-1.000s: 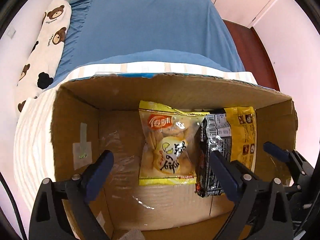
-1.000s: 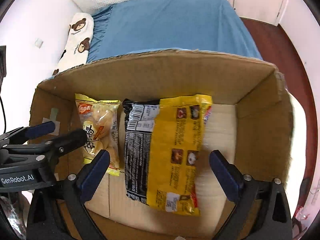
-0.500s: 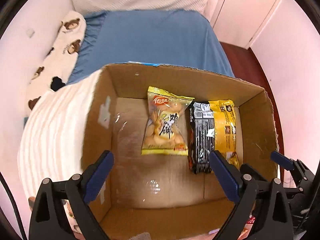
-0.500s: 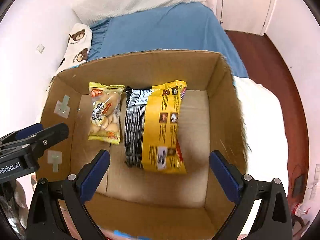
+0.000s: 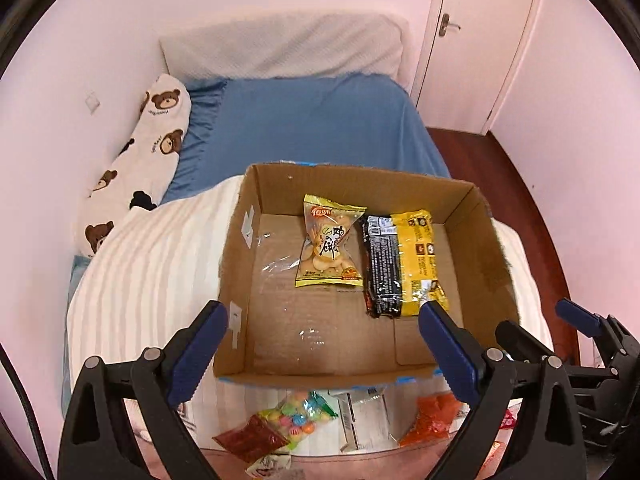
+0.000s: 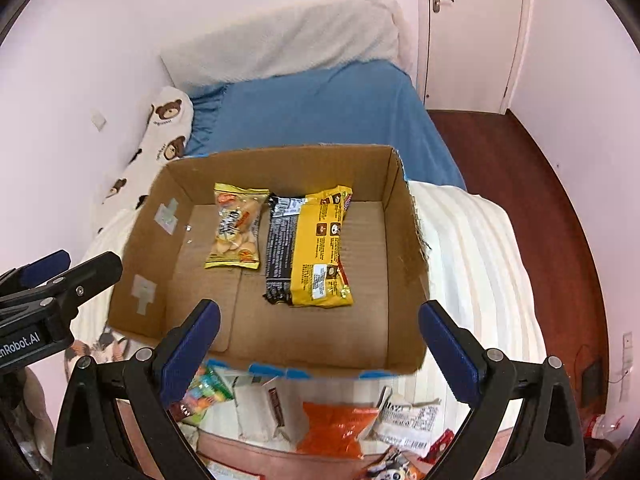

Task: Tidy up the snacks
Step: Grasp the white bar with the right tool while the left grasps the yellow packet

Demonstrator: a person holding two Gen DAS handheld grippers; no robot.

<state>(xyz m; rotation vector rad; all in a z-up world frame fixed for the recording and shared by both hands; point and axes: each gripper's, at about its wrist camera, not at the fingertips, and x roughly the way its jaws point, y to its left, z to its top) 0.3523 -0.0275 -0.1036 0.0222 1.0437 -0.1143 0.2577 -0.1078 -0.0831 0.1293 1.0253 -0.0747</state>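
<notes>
An open cardboard box [image 5: 492, 240] stands on a striped white blanket. Inside lie a yellow biscuit packet [image 5: 330, 248] and, touching its right side, a black and yellow packet [image 5: 404, 264]. My left gripper [image 5: 322, 316] hovers open above the box's near edge, holding nothing. My right gripper [image 6: 319, 314] is open too, above the same edge, with the box [image 6: 404, 248], the biscuit packet [image 6: 236, 228] and the black and yellow packet [image 6: 312, 248] beyond it. Loose snacks lie in front of the box: a colourful candy bag [image 5: 298, 420], a white packet [image 5: 364, 420] and an orange packet [image 6: 336, 428].
The blanket [image 5: 152, 280] covers a bed with a blue sheet [image 5: 312, 128]. A bear-print pillow [image 5: 140, 160] lies along the left wall. Wooden floor [image 6: 520, 168] and a white door [image 6: 468, 20] are to the right. The left half of the box floor is bare.
Both grippers have drawn back and up from inside the box. The whole box and the loose snacks before it have come into view. The two packets in the box stayed put.
</notes>
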